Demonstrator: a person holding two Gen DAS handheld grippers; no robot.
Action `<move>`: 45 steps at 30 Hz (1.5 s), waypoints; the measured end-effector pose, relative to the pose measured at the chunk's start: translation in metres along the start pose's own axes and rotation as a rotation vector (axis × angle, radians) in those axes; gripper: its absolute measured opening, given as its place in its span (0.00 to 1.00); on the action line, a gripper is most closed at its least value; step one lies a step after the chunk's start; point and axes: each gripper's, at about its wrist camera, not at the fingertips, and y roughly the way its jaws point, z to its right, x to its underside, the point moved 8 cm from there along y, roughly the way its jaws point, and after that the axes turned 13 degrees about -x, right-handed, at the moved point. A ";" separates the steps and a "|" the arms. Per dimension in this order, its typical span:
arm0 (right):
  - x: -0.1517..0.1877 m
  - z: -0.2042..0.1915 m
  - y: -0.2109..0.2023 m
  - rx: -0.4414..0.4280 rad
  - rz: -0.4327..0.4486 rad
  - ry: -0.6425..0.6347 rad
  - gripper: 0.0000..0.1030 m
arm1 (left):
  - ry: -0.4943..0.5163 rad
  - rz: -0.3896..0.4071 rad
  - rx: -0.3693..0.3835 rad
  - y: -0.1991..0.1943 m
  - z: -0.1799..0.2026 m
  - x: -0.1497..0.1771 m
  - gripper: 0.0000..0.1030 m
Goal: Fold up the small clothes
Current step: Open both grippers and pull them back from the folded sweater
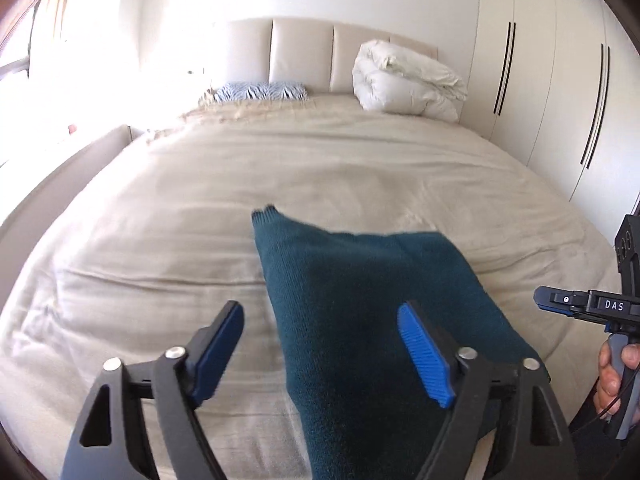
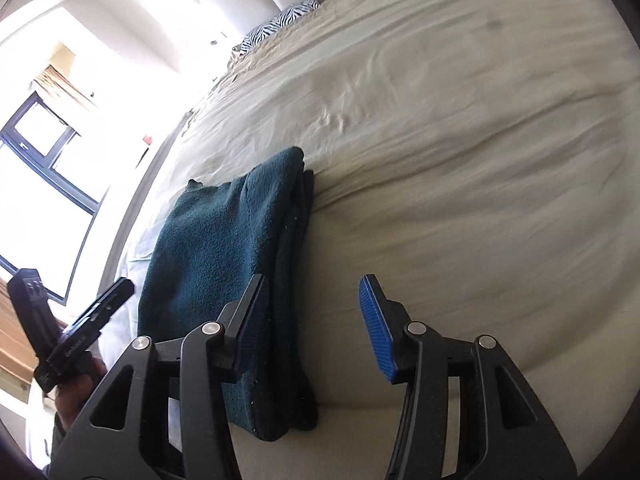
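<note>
On the beige bedspread [image 1: 360,168] near its front edge lies a dark teal knit garment [image 1: 340,300], folded into a long narrow stack of layers. Above it the left gripper [image 1: 324,354] has its 2 blue pads spread wide, touching nothing. Over the garment's right edge, the right gripper [image 2: 316,326] also has its jaws apart, with nothing pressed between them. Far off by the padded headboard [image 1: 300,52] sit a zebra-print pillow [image 1: 260,92] and a rolled white duvet [image 1: 404,80].
</note>
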 end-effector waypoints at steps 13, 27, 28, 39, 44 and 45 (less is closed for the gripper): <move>-0.053 -0.098 -0.132 0.127 0.541 -0.297 0.97 | -0.071 0.369 -0.101 -0.141 -0.018 -0.066 1.00; -0.049 -0.186 -0.160 0.104 0.498 -0.474 1.00 | -0.047 0.288 -0.223 -0.155 -0.017 -0.073 1.00; -0.045 -0.186 -0.154 0.092 0.477 -0.460 1.00 | -0.042 0.257 -0.227 -0.147 -0.015 -0.067 1.00; 0.013 -0.125 -0.063 0.270 0.169 -0.296 1.00 | -0.046 -0.167 -0.237 -0.062 -0.016 0.025 1.00; 0.033 -0.097 -0.031 0.314 0.077 -0.233 1.00 | -0.059 -0.211 -0.244 -0.052 -0.026 0.036 1.00; 0.035 -0.095 -0.028 0.319 0.070 -0.230 1.00 | -0.060 -0.218 -0.242 -0.050 -0.028 0.038 1.00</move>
